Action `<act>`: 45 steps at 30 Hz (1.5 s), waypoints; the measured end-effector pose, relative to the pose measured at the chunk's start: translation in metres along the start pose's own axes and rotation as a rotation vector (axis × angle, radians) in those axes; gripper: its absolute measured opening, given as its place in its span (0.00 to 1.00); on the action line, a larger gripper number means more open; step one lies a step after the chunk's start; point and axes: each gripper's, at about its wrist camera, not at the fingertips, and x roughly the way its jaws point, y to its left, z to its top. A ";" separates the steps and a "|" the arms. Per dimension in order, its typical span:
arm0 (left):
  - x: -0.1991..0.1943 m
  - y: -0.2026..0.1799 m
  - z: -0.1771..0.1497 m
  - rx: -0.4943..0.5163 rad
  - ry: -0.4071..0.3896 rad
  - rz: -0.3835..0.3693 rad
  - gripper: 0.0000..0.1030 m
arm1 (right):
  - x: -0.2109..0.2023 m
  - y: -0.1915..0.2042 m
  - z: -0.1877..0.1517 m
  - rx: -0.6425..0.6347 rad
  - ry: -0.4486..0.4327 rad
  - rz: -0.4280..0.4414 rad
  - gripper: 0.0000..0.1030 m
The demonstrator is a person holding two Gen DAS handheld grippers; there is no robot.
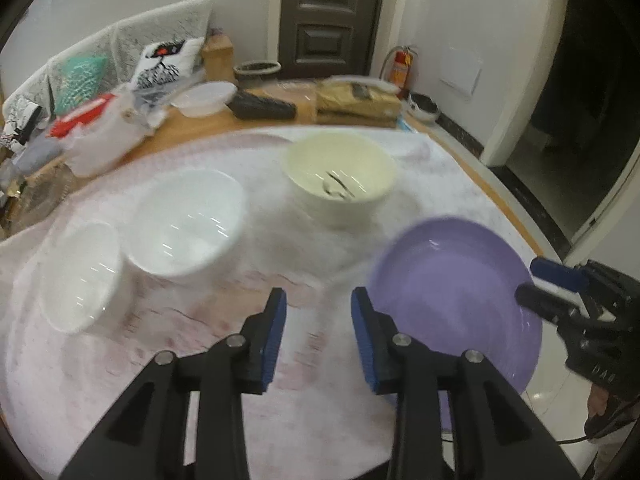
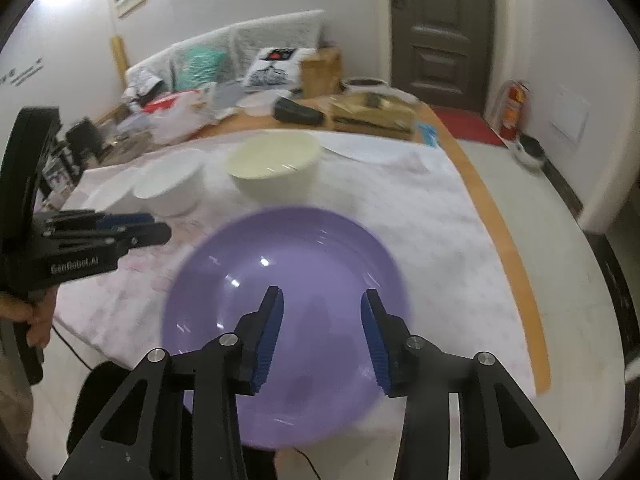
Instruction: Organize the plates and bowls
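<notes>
Fingers parted on both sides, and nothing between either pair! The left gripper (image 1: pixel 319 296) shows a clear gap between its blue pads, only the pale cloth of the tabletop (image 1: pixel 304 240) visible through it. The purple plate (image 1: pixel 452 292) lies just beside the left gripper's right-hand finger, at the near edge of the tabletop, its rim hanging past the cloth toward the floor; whether that finger grazes the rim, the blur won't say.

Over to the right gripper (image 2: pixel 322 300): its fingers stand apart too, poised above the purple plate (image 2: pixel 280 280), which fills the space between and beyond them. No pad presses on it that I can see. In the left wrist view that same right gripper (image 1: pixel 540 284) comes in from the right, its tips at the plate's far right rim.

Further back, the cream bowl (image 1: pixel 340 176) sits upright beyond the plate, well apart from both grippers. Left of it, two white bowls: the larger white bowl (image 1: pixel 186 220) and the smaller white bowl (image 1: pixel 80 276), side by side and touching or nearly so.
</notes>
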 end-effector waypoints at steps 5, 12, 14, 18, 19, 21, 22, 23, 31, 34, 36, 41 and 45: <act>-0.014 0.047 0.015 -0.028 -0.037 0.033 0.33 | 0.020 0.042 0.028 -0.052 -0.005 0.081 0.38; 0.000 0.111 0.046 -0.053 -0.031 0.064 0.33 | 0.070 0.113 0.060 -0.180 0.018 0.152 0.47; 0.011 0.126 0.055 -0.052 -0.008 0.073 0.33 | 0.087 0.129 0.069 -0.205 0.034 0.175 0.50; 0.036 0.150 0.067 -0.074 0.053 0.052 0.33 | 0.116 0.146 0.083 -0.230 0.070 0.187 0.56; 0.042 0.154 0.070 -0.079 0.066 0.043 0.33 | 0.123 0.149 0.086 -0.237 0.077 0.185 0.56; 0.055 0.159 0.075 -0.079 0.094 0.031 0.33 | 0.139 0.155 0.091 -0.253 0.096 0.183 0.59; 0.062 0.160 0.078 -0.080 0.112 0.013 0.33 | 0.143 0.156 0.092 -0.257 0.102 0.184 0.61; 0.067 0.160 0.078 -0.081 0.126 0.000 0.33 | 0.150 0.158 0.094 -0.263 0.111 0.187 0.64; 0.095 0.165 0.085 -0.055 0.201 0.002 0.33 | 0.179 0.166 0.098 -0.311 0.160 0.221 0.72; 0.102 0.165 0.082 -0.053 0.214 -0.003 0.24 | 0.188 0.168 0.099 -0.311 0.174 0.238 0.73; 0.107 0.164 0.080 -0.053 0.224 -0.008 0.19 | 0.194 0.170 0.099 -0.311 0.183 0.248 0.74; 0.108 0.160 0.079 -0.039 0.221 -0.011 0.15 | 0.203 0.172 0.101 -0.304 0.201 0.259 0.76; 0.108 0.160 0.079 -0.037 0.220 -0.012 0.14 | 0.204 0.173 0.102 -0.311 0.203 0.253 0.77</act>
